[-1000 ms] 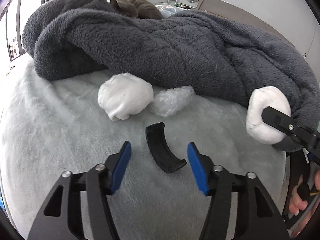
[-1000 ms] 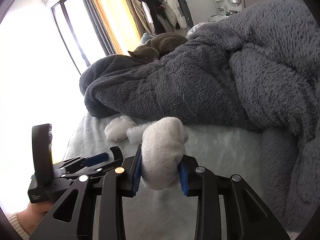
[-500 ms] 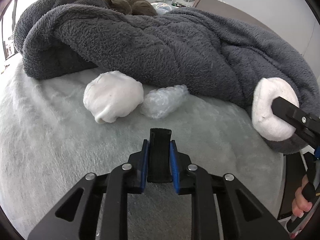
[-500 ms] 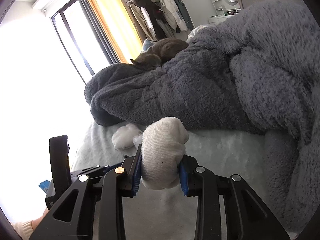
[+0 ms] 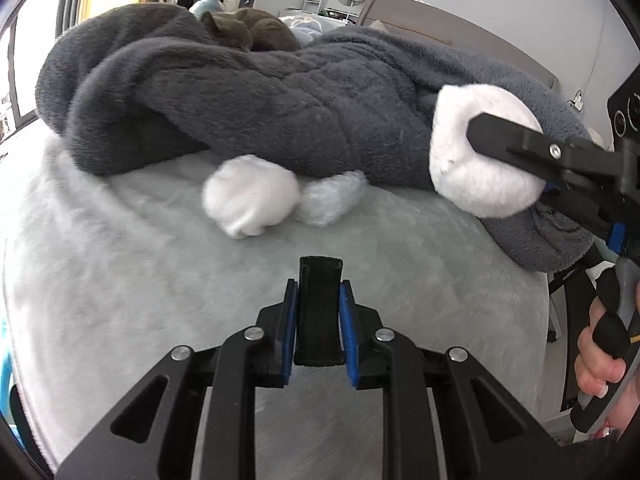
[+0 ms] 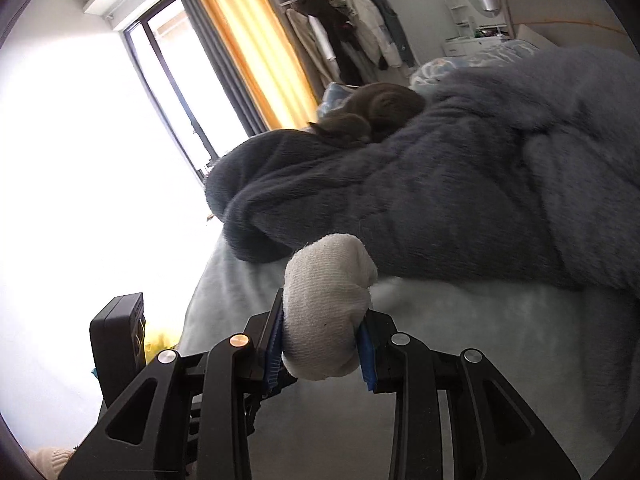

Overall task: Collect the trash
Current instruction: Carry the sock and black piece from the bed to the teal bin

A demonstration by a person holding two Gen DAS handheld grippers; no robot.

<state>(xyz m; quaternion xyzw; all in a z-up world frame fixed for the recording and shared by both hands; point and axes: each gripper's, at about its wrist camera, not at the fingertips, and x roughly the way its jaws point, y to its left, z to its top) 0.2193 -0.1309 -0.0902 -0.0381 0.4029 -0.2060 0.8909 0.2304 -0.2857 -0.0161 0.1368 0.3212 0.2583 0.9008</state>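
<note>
My left gripper (image 5: 319,288) is shut on a curved black plastic piece (image 5: 321,300), held a little above the pale fleece bedcover (image 5: 120,280). Farther back on the cover lie a white sock ball (image 5: 250,196) and a clear crumpled plastic wrap (image 5: 330,198), side by side against the dark blanket. My right gripper (image 6: 325,322) is shut on a second white sock ball (image 6: 328,300), lifted off the bed; the left wrist view shows that same sock ball (image 5: 476,152) at the right, with a hand (image 5: 600,356) on the handle.
A thick dark grey blanket (image 5: 260,108) is heaped across the bed behind the items. A grey cat (image 6: 368,114) lies curled on top of it. A bright window (image 6: 100,140) and curtains stand beyond the bed's left side; clothes hang on a rack (image 6: 352,28).
My left gripper closed on the black plastic piece and lifted it off the cover. My right gripper rose and drew back with its sock ball.
</note>
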